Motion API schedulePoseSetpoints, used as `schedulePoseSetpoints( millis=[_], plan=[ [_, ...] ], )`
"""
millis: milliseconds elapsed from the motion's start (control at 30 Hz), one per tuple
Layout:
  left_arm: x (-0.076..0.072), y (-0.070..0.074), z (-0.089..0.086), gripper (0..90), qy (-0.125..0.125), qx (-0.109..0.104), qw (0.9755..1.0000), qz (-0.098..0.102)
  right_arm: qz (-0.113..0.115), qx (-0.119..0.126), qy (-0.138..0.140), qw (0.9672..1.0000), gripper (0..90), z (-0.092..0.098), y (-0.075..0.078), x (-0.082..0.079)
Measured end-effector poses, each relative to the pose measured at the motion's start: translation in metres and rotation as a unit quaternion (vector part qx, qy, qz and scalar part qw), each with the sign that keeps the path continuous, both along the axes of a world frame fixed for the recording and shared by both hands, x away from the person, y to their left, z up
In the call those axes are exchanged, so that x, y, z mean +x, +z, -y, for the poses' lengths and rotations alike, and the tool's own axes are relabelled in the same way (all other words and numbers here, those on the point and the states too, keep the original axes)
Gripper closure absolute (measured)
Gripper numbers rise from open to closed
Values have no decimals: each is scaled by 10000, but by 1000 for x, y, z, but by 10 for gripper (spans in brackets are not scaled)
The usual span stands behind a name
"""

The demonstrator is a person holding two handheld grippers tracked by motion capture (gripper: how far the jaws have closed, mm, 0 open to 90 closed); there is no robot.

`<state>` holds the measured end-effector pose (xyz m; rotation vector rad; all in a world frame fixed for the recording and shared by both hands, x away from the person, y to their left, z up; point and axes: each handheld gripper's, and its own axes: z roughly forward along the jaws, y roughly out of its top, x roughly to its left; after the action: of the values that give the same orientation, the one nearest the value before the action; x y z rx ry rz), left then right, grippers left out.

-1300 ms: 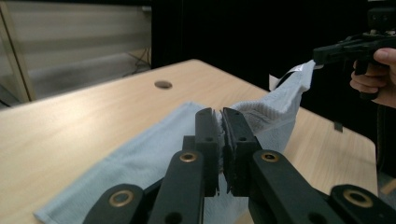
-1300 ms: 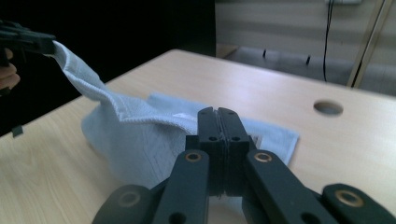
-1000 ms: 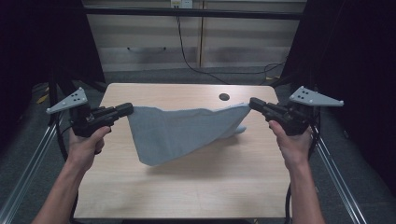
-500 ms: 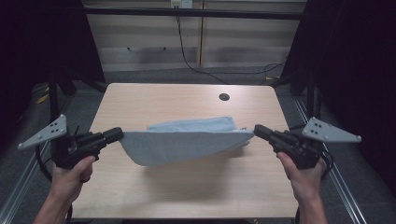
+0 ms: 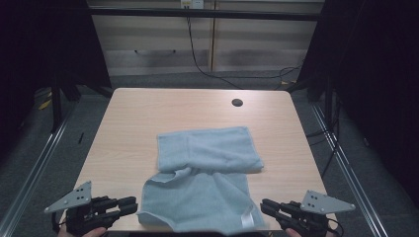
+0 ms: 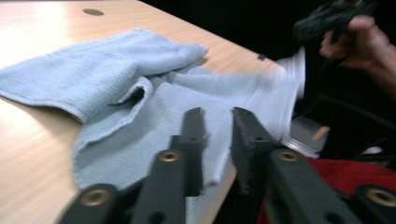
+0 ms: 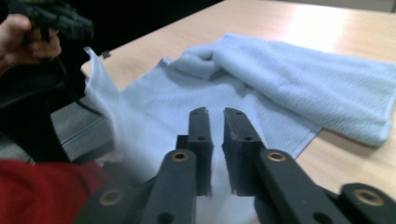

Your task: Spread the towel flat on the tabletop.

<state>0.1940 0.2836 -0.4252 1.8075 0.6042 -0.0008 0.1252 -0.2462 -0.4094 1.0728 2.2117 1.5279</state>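
One soft, pale-blue terry towel (image 5: pixel 205 180) lying rumpled and half folded on the wooden table (image 5: pixel 133 118), near edge draped over the table's near rim between two black tongs, left (image 5: pixel 129 206) and right (image 5: pixel 268 208), both just opened, jaws slightly apart, gripping nothing.

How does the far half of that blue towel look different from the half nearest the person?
The far half of the towel lies flat and tidy on the table, a neat rectangle. The near half is rumpled, with a curled edge where it meets the far half, and its front edge hangs over the table's edge. Both are the same pale blue terry cloth, one piece.
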Motion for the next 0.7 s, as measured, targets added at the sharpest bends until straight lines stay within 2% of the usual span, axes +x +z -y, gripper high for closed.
schedulePoseSetpoints(
  millis=[100, 200, 233, 267, 333, 400, 467, 533, 633, 700],
  plan=[
    [14, -5, 2, 699, 165, -43, 9997, -193, 23, 103, -12, 9999, 762, 0, -2, 9],
    [36, -19, 14, 664, 175, 274, 9990, -303, -62, 118, 20, 9999, 717, -4, -9, 28],
    [44, -24, 20, 664, 178, 391, 9982, -410, -134, 96, 47, 9999, 710, -7, -13, 37],
    [51, -30, 26, 660, 162, 478, 9975, -489, -182, -10, 37, 9998, 695, -10, -18, 46],
    [63, -40, 38, 629, 267, 770, 9957, -448, -372, -160, 43, 9992, 662, -16, -30, 65],
    [73, -48, 45, 591, 402, 927, 9938, -474, -492, -373, -4, 9981, 628, -22, -44, 86],
    [80, -53, 48, 566, 457, 1160, 9915, -380, -728, -493, -11, 9961, 604, -26, -59, 105],
    [85, -57, 49, 516, 523, 1284, 9898, -332, -871, -729, -59, 9935, 576, -32, -73, 119],
    [90, -61, 51, 496, 413, 1291, 9904, -256, -1018, -820, 0, 9914, 550, -38, -88, 130],
    [93, -66, 56, 484, 303, 1388, 9896, -245, -1105, -929, 28, 9895, 540, -41, -92, 132]
  ],
)
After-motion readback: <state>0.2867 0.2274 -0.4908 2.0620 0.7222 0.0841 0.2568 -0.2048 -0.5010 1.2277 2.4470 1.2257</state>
